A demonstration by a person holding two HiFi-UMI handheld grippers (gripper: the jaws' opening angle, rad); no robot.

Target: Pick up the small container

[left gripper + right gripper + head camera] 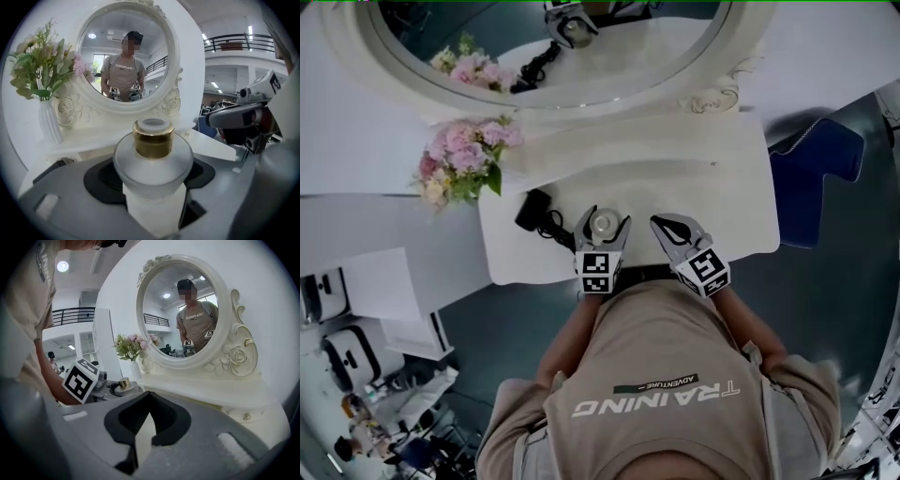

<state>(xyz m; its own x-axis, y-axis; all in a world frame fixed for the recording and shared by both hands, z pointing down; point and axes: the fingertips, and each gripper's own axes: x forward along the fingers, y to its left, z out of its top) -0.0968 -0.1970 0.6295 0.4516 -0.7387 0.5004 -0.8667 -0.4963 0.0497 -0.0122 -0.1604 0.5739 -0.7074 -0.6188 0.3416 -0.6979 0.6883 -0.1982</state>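
Left tongs (pixel 603 221) gripping frosted round container (pixel 153 164), gold collar (pixel 152 140)

The small round frosted-glass container (pixel 152 164) is seen as matt and translucent, and is topped by a polished gold metal collar (pixel 152 140). The left gripper (pixel 602 228) is formed of smooth matt grey plastic and lined with black rubbery pads (pixel 101 180). The white oval mirror frame (pixel 185 61) is finished glossy, with carved relief.
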